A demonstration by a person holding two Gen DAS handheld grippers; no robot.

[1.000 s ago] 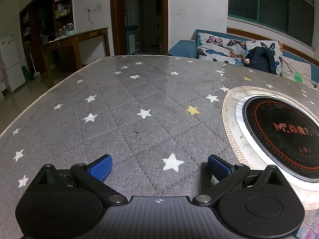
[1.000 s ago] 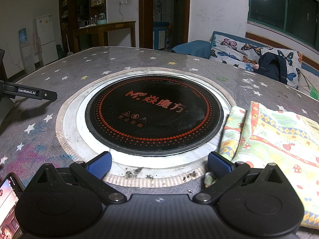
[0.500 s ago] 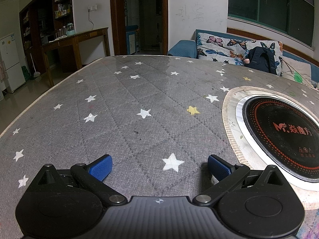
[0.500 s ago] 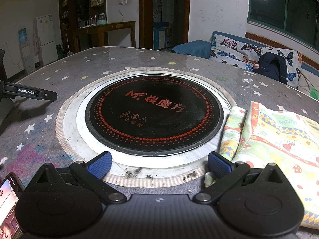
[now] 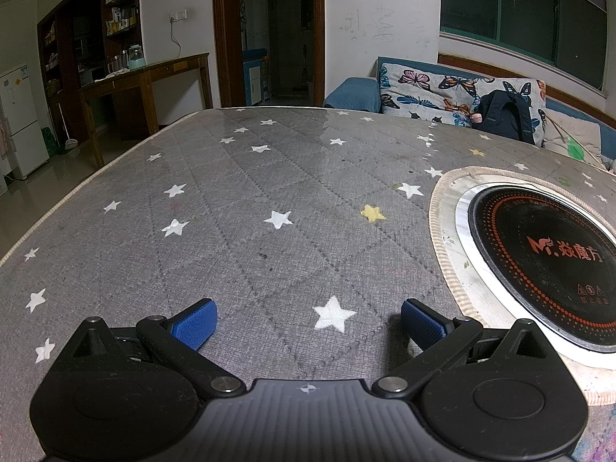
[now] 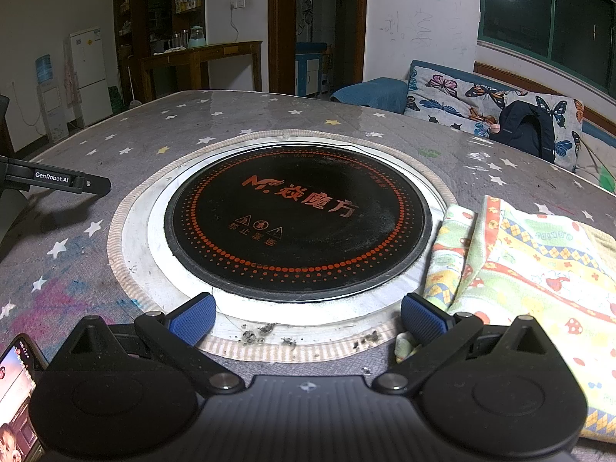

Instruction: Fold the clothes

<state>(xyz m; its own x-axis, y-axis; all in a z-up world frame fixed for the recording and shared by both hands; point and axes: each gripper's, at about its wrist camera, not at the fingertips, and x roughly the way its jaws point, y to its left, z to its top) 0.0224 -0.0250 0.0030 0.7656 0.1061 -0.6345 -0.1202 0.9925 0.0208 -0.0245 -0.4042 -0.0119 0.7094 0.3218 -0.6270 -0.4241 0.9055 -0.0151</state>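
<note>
We see no change over last second: both views identical. Left tongs and right tongs spread wide, empty, parked on tabletop. Patterned garment untouched; folding not begun.

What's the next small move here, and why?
Probably swing the right gripper to its right, onto the near edge of the patterned cloth. Both grippers are open and hold nothing. The cloth lies beside the round cooktop, just past the right finger. The left gripper sees only starred table cover, no garment.
</note>
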